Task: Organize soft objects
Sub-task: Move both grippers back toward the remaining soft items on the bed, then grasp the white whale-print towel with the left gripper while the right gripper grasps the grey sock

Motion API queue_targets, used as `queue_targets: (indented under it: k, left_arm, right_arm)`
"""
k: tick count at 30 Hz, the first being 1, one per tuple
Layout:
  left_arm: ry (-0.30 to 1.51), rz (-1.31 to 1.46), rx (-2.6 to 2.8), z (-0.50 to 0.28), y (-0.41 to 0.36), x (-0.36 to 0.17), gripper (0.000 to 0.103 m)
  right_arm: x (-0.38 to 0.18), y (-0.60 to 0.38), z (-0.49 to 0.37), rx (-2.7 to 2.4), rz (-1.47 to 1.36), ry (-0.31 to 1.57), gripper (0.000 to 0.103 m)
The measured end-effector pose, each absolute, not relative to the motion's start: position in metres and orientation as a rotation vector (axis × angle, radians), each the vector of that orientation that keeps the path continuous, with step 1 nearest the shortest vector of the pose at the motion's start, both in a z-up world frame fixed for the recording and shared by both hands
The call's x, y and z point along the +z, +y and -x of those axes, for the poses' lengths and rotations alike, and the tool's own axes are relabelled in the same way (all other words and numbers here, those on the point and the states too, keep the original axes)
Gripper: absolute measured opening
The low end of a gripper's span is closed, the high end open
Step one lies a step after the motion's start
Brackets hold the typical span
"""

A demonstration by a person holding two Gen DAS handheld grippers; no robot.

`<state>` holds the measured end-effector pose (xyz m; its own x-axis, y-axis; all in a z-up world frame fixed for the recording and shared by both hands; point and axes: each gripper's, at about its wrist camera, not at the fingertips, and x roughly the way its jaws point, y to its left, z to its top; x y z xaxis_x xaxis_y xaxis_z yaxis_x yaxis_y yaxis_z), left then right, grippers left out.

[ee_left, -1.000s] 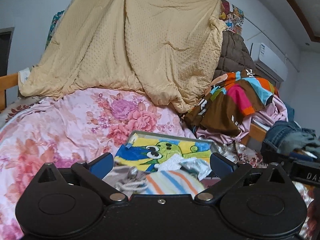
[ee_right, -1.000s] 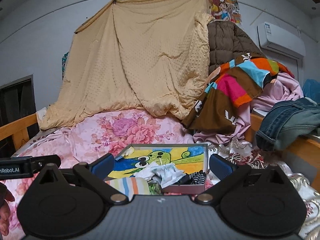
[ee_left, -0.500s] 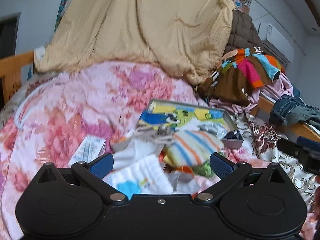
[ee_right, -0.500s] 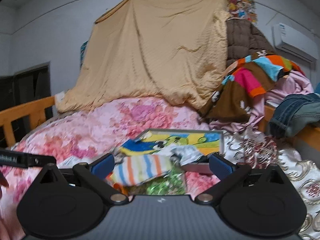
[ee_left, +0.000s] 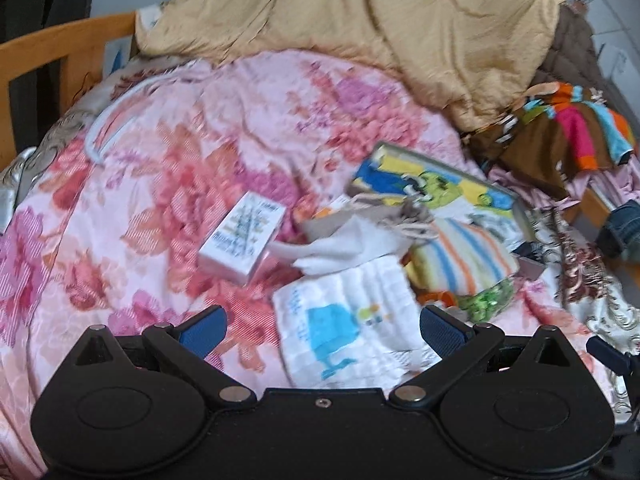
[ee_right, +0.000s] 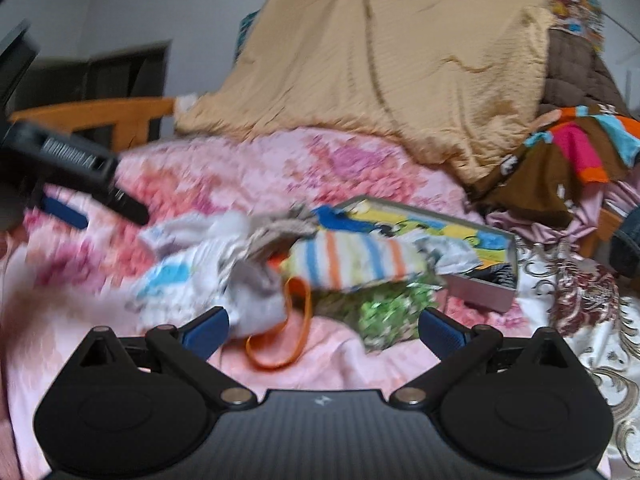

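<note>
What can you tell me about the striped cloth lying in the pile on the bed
The striped cloth is soft knit-looking fabric, cream with orange and blue stripes, loosely bunched rather than folded. It lies in the heap on the pink floral bedspread, its far end against the open cartoon-printed box. A green patterned item sits under its near edge, and a beige tasselled cloth overlaps its left side. Neither gripper touches it.

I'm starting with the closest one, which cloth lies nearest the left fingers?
The white cloth with the blue print, between the fingers; the striped cloth lies farther.
</note>
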<state>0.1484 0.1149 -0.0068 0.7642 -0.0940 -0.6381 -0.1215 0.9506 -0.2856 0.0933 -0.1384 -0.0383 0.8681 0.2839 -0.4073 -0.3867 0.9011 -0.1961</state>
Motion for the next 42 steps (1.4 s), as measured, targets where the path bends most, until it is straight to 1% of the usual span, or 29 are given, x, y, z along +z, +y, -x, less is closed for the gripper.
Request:
queue_targets:
  k: [7, 11, 18, 27, 38, 42]
  left_arm:
    - [0.784, 0.336, 0.009, -0.16, 0.115, -0.018, 0.102]
    - [0.809, 0.355, -0.036, -0.171, 0.113, -0.023, 0.102]
    - [0.862, 0.352, -0.081, -0.204, 0.106, -0.037, 0.102]
    - [0.942, 0.343, -0.112, -0.229, 0.097, -0.058, 0.102]
    - [0.974, 0.498, -0.146, -0.241, 0.105, -0.068, 0.102]
    - [0.991, 0.51, -0.143, -0.249, 0.104, -0.073, 0.102]
  right_arm:
    - [-0.07, -0.121, -0.102, 0.405, 0.349, 0.441, 0.103]
    - [-0.08, -0.107, -0.114, 0.453, 0.414, 0.423, 0.103]
    - [-0.092, -0.093, -0.128, 0.499, 0.487, 0.373, 0.103]
    - [-0.107, -0.079, -0.153, 0.565, 0.508, 0.388, 0.103]
    - [-0.114, -0.066, -0.171, 0.573, 0.567, 0.344, 0.103]
    - [-0.117, -0.06, -0.169, 0.574, 0.598, 0.322, 0.103]
